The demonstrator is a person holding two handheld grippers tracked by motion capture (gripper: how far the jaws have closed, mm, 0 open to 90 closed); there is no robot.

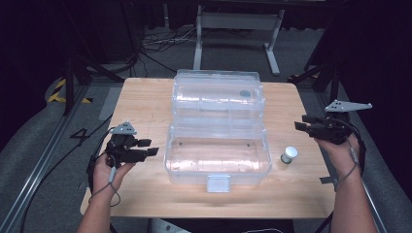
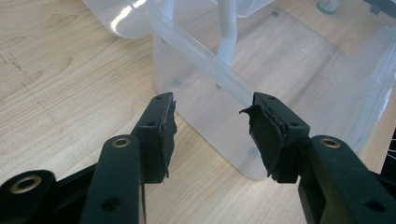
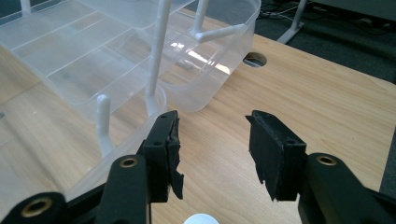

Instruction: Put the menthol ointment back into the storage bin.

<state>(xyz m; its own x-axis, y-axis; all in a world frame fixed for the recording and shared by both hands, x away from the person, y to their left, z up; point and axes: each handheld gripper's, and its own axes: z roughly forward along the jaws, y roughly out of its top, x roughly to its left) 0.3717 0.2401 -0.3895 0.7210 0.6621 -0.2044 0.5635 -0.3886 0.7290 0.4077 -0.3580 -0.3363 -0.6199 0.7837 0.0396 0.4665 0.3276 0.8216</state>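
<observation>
While ridged, clear plastic box stands rounded on woodgrain table.

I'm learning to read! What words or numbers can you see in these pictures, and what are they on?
"4": a big dark number marked on the grey floor, left of the wooden table.
The small jar beside the clear plastic box may carry a label, but it is too small to read.
</observation>
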